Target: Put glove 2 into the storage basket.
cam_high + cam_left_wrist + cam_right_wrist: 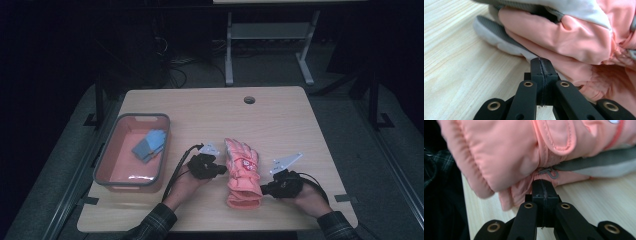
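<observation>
A salmon-pink padded glove lies palm down in the middle of the wooden table, its cuff toward the person. My left gripper is at the glove's left side with its jaws pressed together, nothing between them. In the left gripper view its tip meets the pink fabric just above the grey-white thumb. My right gripper is at the cuff's right side, also shut. In the right gripper view its tip touches the cuff below a small grey hook.
A grey-rimmed pink tub stands at the table's left with a folded blue cloth inside. A round cable hole sits near the far edge. A desk frame stands beyond the table. Plaid sleeves come in at the bottom.
</observation>
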Tool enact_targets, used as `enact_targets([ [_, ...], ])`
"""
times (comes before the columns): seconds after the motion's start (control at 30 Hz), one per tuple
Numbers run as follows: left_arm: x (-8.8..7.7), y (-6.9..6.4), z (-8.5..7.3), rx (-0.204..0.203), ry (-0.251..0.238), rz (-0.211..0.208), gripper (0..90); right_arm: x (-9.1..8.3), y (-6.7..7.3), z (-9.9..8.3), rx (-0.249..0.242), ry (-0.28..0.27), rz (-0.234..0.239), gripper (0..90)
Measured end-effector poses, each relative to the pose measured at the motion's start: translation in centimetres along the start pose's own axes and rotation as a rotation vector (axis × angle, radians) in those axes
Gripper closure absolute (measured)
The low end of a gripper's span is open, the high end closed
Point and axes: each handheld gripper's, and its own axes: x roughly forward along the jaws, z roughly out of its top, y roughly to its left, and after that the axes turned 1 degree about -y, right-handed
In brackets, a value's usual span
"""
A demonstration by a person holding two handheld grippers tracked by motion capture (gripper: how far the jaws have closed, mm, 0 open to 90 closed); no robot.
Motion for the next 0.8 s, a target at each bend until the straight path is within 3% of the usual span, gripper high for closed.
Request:
enact_targets([
  [0.5,-0.3,0.4,-0.1,-0.008,-0.011,-0.005,89.6,3.5,2.6,1.7,-0.071,0.028,0.065,89.9],
  [0.6,-0.5,0.4,-0.1,-0.012,-0.012,0.007,89.5,3.0,2.9,1.8,-0.072,0.023,0.053,89.9],
  [0.7,-1.1,0.7,-0.1,-0.018,-0.022,0.022,89.4,1.3,2.6,1.5,-0.044,-0.005,0.028,89.9],
  [0.8,-2.0,1.0,0.0,-0.033,-0.025,0.029,83.4,-0.5,2.1,1.4,-0.013,-0.044,-0.016,90.0],
])
